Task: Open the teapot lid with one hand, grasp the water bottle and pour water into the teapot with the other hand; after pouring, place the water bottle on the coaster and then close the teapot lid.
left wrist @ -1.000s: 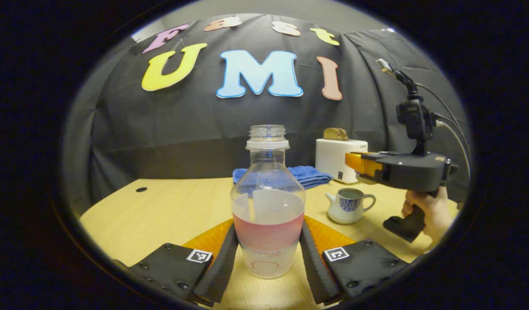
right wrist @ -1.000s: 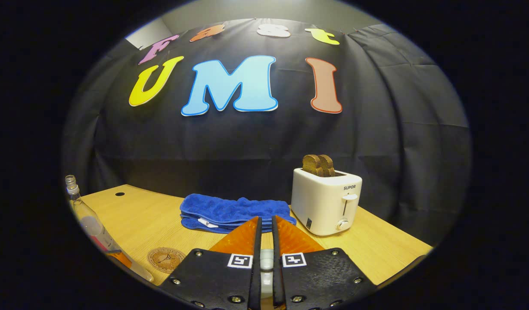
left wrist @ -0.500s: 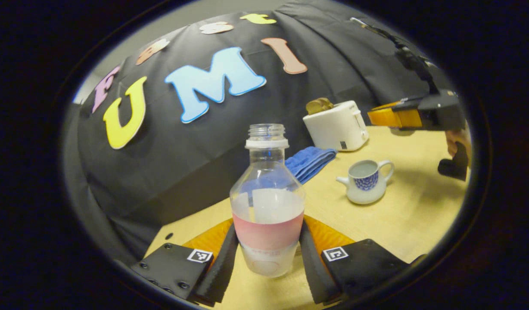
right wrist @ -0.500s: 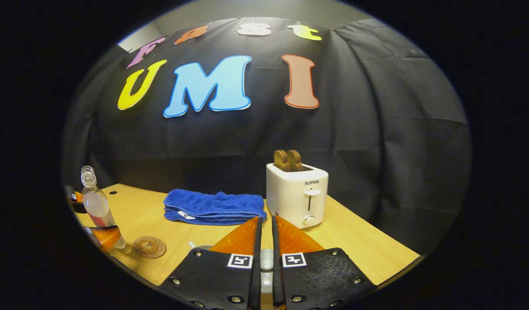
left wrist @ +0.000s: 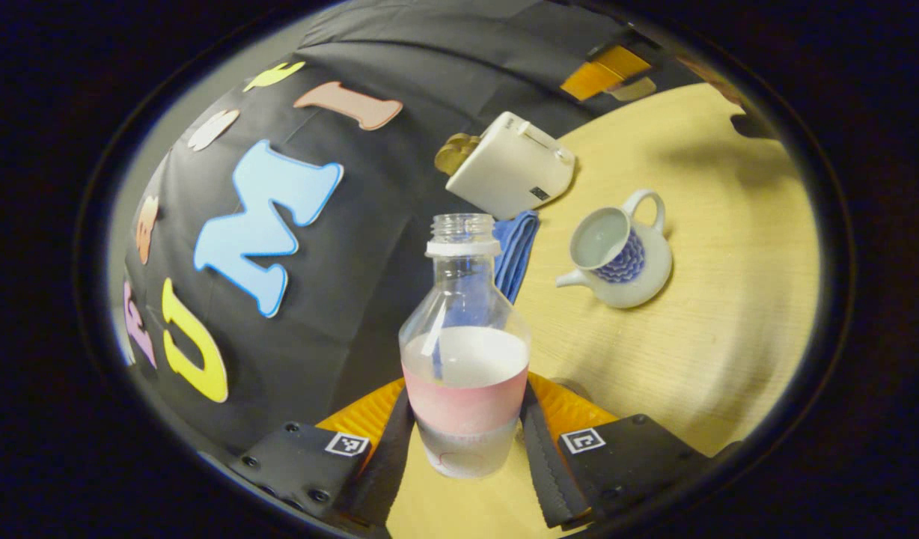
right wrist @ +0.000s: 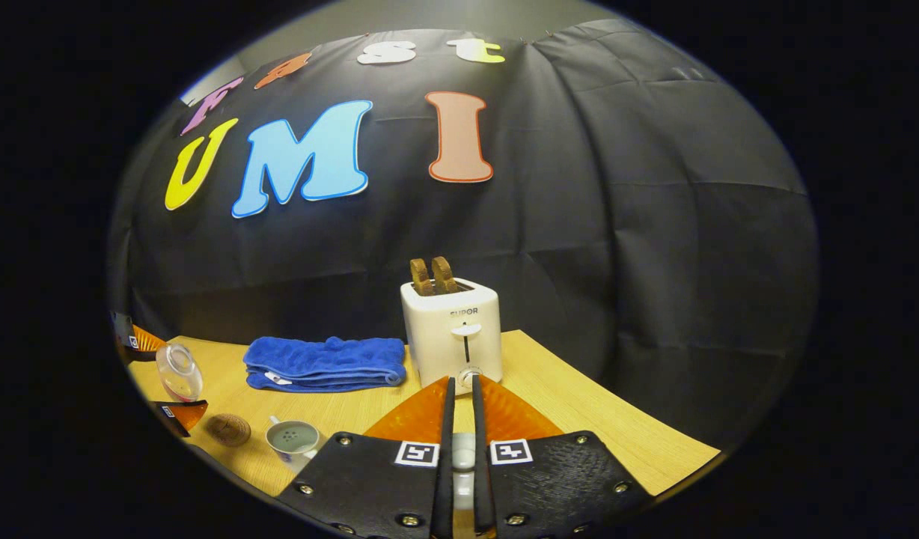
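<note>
In the left gripper view my left gripper (left wrist: 465, 408) is shut on an uncapped clear water bottle (left wrist: 464, 340) with a pink band. The bottle is lifted off the table and tilted, its mouth pointing toward the white and blue teapot (left wrist: 618, 260). That teapot stands open and lidless on the wooden table (left wrist: 714, 284). In the right gripper view my right gripper (right wrist: 459, 385) is shut on a small pale lid (right wrist: 463, 454), held up to the right of the teapot (right wrist: 292, 439). A round brown coaster (right wrist: 229, 430) lies left of the teapot, below the tilted bottle (right wrist: 179, 371).
A white toaster (right wrist: 452, 340) with two slices of toast stands at the back of the table, also seen in the left gripper view as the toaster (left wrist: 509, 166). A folded blue towel (right wrist: 325, 361) lies to its left. The right gripper (left wrist: 605, 71) hovers beyond the teapot.
The left gripper has lifted the bottle and rolled it over toward the teapot. The right gripper has drifted right and back, still holding the lid.
</note>
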